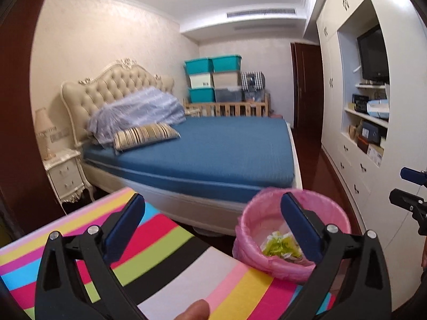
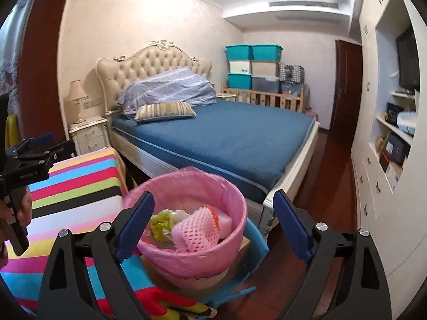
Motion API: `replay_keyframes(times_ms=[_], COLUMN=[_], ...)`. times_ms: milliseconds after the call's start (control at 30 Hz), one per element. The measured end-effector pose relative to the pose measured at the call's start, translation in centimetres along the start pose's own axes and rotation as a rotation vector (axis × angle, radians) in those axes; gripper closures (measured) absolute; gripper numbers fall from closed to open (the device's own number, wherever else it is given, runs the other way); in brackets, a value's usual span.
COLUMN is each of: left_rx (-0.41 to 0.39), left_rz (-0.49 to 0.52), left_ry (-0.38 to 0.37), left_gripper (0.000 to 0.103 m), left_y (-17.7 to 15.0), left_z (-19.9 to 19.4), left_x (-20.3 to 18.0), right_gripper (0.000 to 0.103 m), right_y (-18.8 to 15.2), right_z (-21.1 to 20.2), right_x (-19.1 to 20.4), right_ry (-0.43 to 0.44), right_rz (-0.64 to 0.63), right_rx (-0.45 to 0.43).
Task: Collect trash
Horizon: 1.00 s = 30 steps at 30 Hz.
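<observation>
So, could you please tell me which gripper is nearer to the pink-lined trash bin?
Right, probably. The right gripper hangs open directly above the pink-lined trash bin, its fingers straddling the rim. The left gripper sits open over the striped tablecloth, with the bin off toward its right finger.

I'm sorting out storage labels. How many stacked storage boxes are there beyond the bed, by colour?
Teal boxes: 3
White box: 1
Beige box: 1
Grey box: 1
Total: 6
</observation>
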<state>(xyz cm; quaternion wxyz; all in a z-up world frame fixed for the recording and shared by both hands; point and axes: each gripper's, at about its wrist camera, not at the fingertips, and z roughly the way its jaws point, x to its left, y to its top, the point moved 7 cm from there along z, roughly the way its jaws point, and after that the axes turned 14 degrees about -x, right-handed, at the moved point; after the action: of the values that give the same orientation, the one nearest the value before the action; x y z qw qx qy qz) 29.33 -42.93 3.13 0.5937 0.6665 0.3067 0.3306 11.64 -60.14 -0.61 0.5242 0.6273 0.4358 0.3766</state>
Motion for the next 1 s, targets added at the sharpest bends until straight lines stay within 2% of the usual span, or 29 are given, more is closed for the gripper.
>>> replay_keyframes(times_ms=[133, 267, 400, 500, 633, 700, 867, 1000], left_rx=[-0.034, -0.033, -0.006, 0.025, 0.048, 0.061, 0.083, 0.100], left_rz=[-0.001, -0.019, -0.037, -0.053, -0.067, -0.051, -0.034, -0.024], left_ry=[-0.011, -0.024, -0.044, -0.062, -0.057, -0.052, -0.056, -0.070], left_gripper=[0.004, 0.004, 0.004, 0.004, 0.004, 0.004, 0.004, 0.004], left_y=[2.2, 2.7, 1.5, 0.5, -0.9, -1.5, -2.7, -3.3], left_z=[-3.1, -5.7, -8.0, -9.3, -10.7, -11.3, -11.9, -11.7], left_x=[-0.4, -0.9, -1.8, -2.5, -3.5, -3.9, -4.8, -5.4], right_gripper=[0.018, 0.018, 0.018, 0.018, 0.018, 0.018, 0.018, 0.018], right_y=[1.6, 1.4, 0.0, -1.2, -1.1, -1.2, -1.4, -1.5], right_z=[-2.6, -4.8, -6.4, -7.2, -7.6, -7.6, -7.8, -7.7], right_x=[0.9, 1.7, 2.0, 2.5, 3.1, 3.8, 4.4, 3.8], right_ry=[0.014, -0.003, -0.001, 0.001, -0.009, 0.025, 0.048, 0.060], right_rz=[0.025, 0.026, 0.066, 0.042, 0.003, 0.000, -0.058, -0.047], right_rx=[0.011, 0.041, 0.063, 0.075, 0.032, 0.025, 0.008, 0.025])
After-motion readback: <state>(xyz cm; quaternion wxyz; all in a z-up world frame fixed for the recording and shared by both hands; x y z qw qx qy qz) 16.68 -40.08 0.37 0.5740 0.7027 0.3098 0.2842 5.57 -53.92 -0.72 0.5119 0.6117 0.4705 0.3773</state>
